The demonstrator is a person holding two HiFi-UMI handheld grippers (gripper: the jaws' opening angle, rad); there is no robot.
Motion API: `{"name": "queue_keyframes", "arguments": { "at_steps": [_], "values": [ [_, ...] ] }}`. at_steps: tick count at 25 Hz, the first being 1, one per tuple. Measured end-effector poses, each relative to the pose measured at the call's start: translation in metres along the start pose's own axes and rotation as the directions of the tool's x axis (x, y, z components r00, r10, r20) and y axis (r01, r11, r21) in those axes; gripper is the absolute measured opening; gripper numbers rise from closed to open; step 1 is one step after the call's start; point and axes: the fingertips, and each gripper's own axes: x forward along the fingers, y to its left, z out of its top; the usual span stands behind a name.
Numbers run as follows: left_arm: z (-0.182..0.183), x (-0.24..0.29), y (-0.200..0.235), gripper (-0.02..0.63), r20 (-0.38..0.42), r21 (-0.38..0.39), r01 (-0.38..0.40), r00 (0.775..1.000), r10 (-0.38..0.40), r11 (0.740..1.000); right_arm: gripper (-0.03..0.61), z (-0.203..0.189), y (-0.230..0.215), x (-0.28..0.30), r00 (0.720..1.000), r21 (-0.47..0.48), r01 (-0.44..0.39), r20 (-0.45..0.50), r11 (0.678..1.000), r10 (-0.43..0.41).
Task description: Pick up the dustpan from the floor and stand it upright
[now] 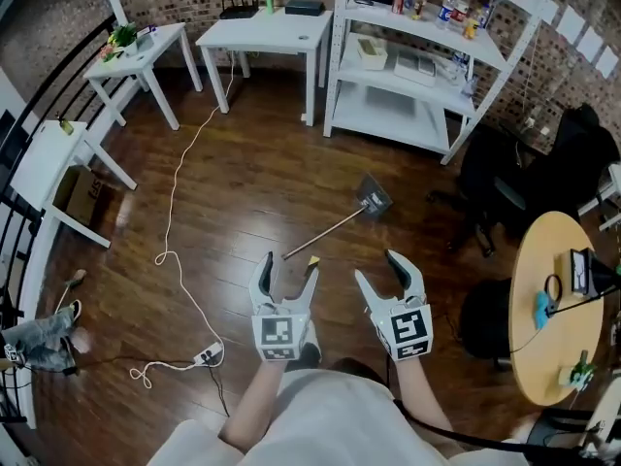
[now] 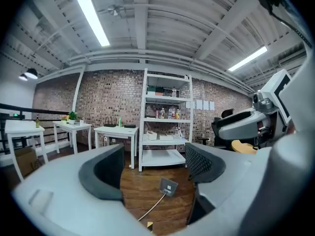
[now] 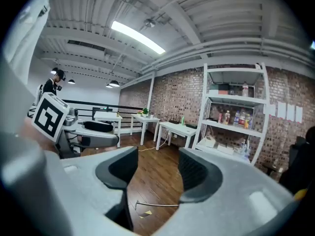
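Reaching stage: the dustpan (image 1: 373,200) lies flat on the floor (image 1: 243,183) just ahead. The left tongs (image 1: 289,269) and right tongs (image 1: 379,268) gape empty; next, likely lower onto its handle (image 1: 325,232).

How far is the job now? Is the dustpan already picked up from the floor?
Nothing is done yet: the dustpan lies flat on the wooden floor, untouched. In hand: the left gripper and right gripper, both open and empty, hover near its handle end. Left: grasp it, lift it, stand it upright.
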Motion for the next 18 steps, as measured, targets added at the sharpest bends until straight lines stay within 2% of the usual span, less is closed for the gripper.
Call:
{"name": "queue_keyframes", "arguments": {
  "at_steps": [5, 10, 13, 15, 16, 18],
  "values": [
    [-0.030, 0.049, 0.042, 0.393, -0.088, -0.012, -0.022, 0.996, 0.021, 1.000, 0.244, -0.017, 0.011, 0.064, 0.984, -0.043, -0.157, -0.094, 0.987, 0.152],
    [-0.075, 0.087, 0.056, 0.394, -0.179, -0.078, -0.106, 0.980, 0.090, 0.991, 0.244, -0.061, 0.006, 0.130, 0.922, -0.058, -0.335, -0.226, 0.940, 0.315],
    [-0.108, 0.112, 0.082, 0.394, -0.227, -0.113, -0.178, 0.962, 0.149, 0.978, 0.242, -0.094, 0.009, 0.185, 0.864, -0.091, -0.446, -0.304, 0.890, 0.402],
    [-0.137, 0.123, 0.101, 0.394, -0.273, -0.136, -0.241, 0.941, 0.198, 0.961, 0.242, -0.125, 0.014, 0.220, 0.811, -0.106, -0.529, -0.356, 0.842, 0.465],
    [-0.153, 0.127, 0.109, 0.394, -0.299, -0.157, -0.281, 0.927, 0.226, 0.947, 0.242, -0.144, 0.017, 0.237, 0.776, -0.114, -0.578, -0.386, 0.808, 0.500],
    [-0.195, 0.134, 0.125, 0.390, -0.368, -0.207, -0.362, 0.890, 0.271, 0.909, 0.242, -0.190, 0.027, 0.274, 0.687, -0.129, -0.678, -0.460, 0.724, 0.562]
  ]
}}
